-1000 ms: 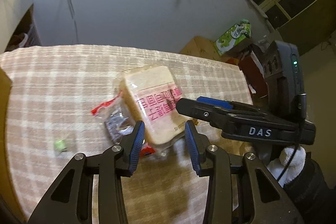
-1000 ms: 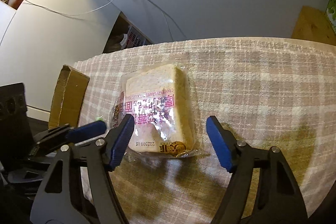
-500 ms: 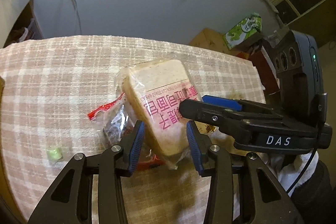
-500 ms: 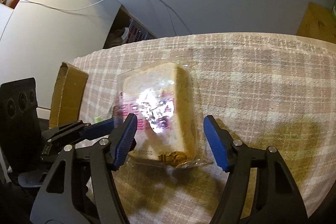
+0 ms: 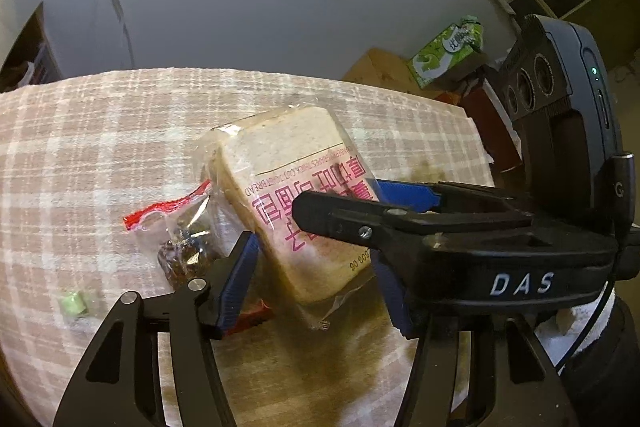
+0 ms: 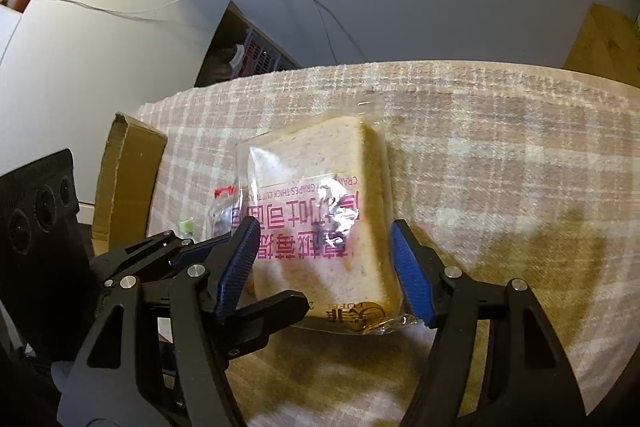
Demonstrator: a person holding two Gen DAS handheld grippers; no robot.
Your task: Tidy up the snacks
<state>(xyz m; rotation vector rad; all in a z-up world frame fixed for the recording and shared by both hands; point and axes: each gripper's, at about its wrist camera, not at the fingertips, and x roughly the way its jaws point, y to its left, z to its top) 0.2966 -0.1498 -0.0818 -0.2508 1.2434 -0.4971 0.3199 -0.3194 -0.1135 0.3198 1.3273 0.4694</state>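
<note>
Jaws of both grippers, left (image 5: pixel 316 283) and right (image 6: pixel 324 267), gape wide around bagged bread (image 6: pixel 320 223); a red-edged snack packet (image 5: pixel 180 235) crowds the bench (image 6: pixel 500 155) beside it.

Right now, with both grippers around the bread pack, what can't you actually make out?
- Bread pack, left wrist view: its right edge is hidden by the right gripper.
- Red-edged snack bag: contents dark and blurred; the right wrist view shows only a sliver behind the bread.
- Small green item: too small to identify.
- Whether either gripper's pads touch the pack: unclear.
</note>
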